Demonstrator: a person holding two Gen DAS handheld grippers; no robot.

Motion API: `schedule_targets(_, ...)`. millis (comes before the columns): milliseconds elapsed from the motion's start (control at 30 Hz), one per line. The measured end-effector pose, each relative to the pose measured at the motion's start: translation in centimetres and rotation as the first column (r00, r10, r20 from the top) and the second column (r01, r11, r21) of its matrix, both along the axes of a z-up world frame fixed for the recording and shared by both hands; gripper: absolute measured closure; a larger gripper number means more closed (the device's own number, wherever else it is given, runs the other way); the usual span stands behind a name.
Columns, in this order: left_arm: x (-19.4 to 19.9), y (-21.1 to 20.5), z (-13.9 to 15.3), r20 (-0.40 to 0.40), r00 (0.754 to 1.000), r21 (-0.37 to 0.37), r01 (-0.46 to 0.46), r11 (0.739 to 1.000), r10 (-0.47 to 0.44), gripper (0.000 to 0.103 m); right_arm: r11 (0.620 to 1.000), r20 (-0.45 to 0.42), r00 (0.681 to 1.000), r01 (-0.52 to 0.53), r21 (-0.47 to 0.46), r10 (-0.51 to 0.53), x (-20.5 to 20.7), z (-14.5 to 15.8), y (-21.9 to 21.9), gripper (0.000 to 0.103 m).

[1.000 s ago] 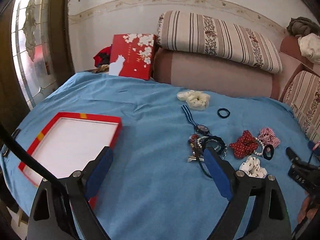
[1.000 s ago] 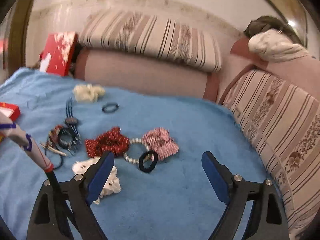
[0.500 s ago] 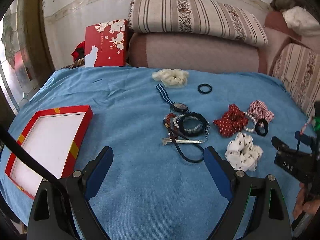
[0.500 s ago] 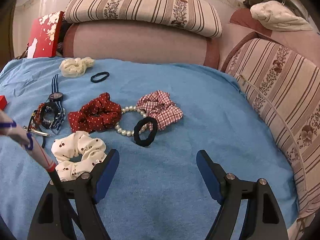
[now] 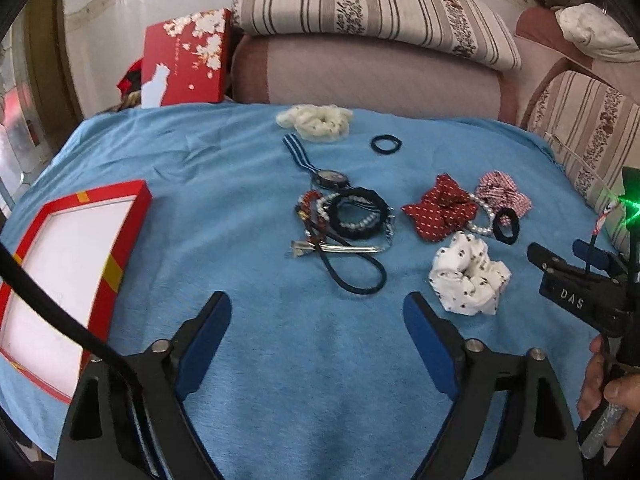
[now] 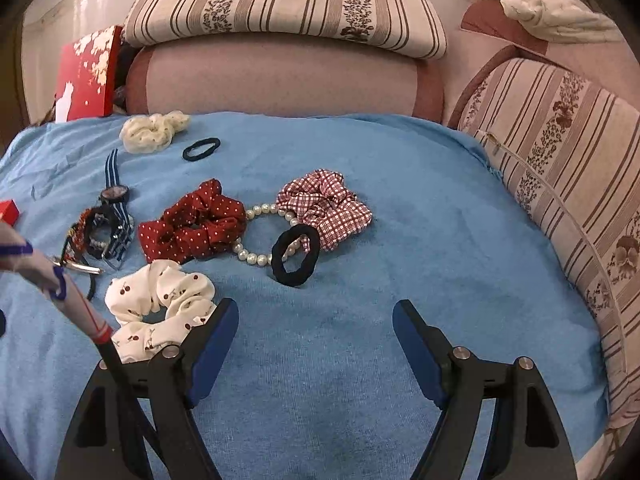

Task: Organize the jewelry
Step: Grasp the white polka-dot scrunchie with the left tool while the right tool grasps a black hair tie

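Jewelry lies on a blue cloth [image 5: 248, 248]. A tangle of bracelets, a striped-strap watch and a hair clip [image 5: 346, 220] sits mid-cloth. A red dotted scrunchie [image 6: 192, 226], pearl bracelet [image 6: 250, 256], checked scrunchie [image 6: 324, 208], thick black hair tie [image 6: 296, 256] and white cherry scrunchie [image 6: 160, 308] lie to the right. A cream scrunchie [image 5: 316, 120] and thin black hair tie [image 5: 386, 145] lie further back. A red-rimmed white tray [image 5: 68, 264] lies at the left. My left gripper [image 5: 316, 332] is open and empty, short of the tangle. My right gripper [image 6: 314, 340] is open and empty, beside the cherry scrunchie.
A red flowered gift box [image 5: 184, 60] leans at the back left. A sofa back with a striped cushion [image 5: 372, 12] borders the cloth behind, and another striped cushion [image 6: 568, 184] on the right. The right tool and the hand holding it [image 5: 592, 308] show in the left wrist view.
Both grippers have tilted down and swung toward the jewelry; the pile now sits nearer the middle of each view. Both stay open and empty. Nothing on the cloth has moved.
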State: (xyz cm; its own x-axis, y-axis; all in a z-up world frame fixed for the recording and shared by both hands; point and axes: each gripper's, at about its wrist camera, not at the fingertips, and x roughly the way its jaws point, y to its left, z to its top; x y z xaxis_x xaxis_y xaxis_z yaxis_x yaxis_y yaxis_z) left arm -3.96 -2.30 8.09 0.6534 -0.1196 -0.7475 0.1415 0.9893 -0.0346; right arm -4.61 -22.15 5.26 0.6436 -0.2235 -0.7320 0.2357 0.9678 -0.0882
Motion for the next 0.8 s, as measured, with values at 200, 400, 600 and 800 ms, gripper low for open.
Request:
schedule_targets(200, 0.5, -1.8, 0.6, -0.028, 0.997, -0.024, 0.070, 0.997, -0.071, 0.031, 0.975, 0.000, 1.000, 0.030, 0.221, -0.030, 0.1, 0.2, -3.4, 0.020)
schedule_targets(400, 2.4, -5.9, -0.1, -0.097, 0.975, -0.090, 0.193, 0.977, -0.201, 0.031, 0.924, 0.022, 0.998, 0.040, 0.380, -0.052, 0.4, 0.2, -6.6, 0.020)
schedule_targets(600, 5.2, -9.9, -2.8, -0.190, 0.948, -0.139, 0.233, 0.962, -0.257, 0.031, 0.888, 0.018, 0.997, 0.058, 0.457, -0.074, 2.1, -0.8, -8.9, 0.030)
schedule_targets(800, 6.8, -11.2, -5.0, -0.272, 0.936, -0.140, 0.189, 0.972, -0.222, 0.085, 0.881, -0.028, 1.000, 0.012, 0.473, 0.002, 4.2, -2.7, -7.6, 0.039)
